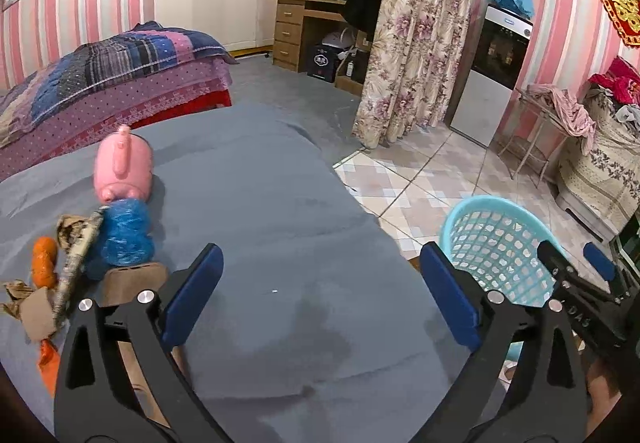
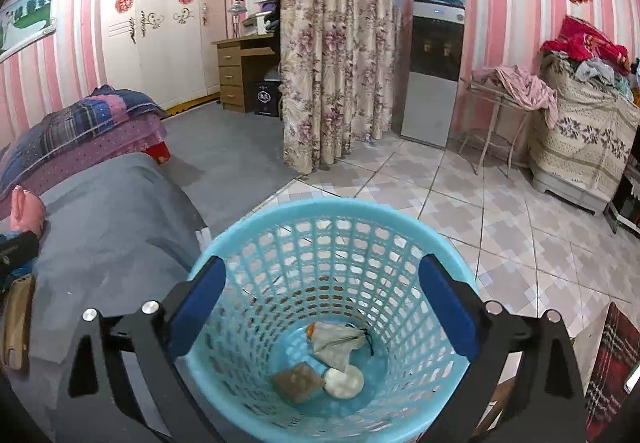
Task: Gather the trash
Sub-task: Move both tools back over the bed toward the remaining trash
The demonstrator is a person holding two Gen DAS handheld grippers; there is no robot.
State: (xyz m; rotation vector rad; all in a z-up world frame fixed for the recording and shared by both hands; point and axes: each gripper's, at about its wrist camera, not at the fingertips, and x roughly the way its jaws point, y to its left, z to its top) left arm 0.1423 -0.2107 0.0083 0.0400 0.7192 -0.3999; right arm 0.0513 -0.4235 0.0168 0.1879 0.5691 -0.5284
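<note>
Two claws, both spread wide and holding nothing. My right gripper (image 2: pixel 322 307) hangs over the round turquoise lattice basket (image 2: pixel 280 219), its blue pads straddling the rim; down on the smooth plastic bottom lie a crumpled white wrapper (image 2: pixel 338 341), a flat brown square (image 2: pixel 298 381) and a white disc (image 2: pixel 344 383). My left gripper (image 1: pixel 322 295) opens over the soft grey cover (image 1: pixel 280 203); to its left I see crumpled brown paper (image 1: pixel 72 229), an orange lump (image 1: pixel 44 261), a shiny blue crinkled wad (image 1: pixel 126 239), and beyond, a rounded pink toy (image 1: pixel 124 167).
</note>
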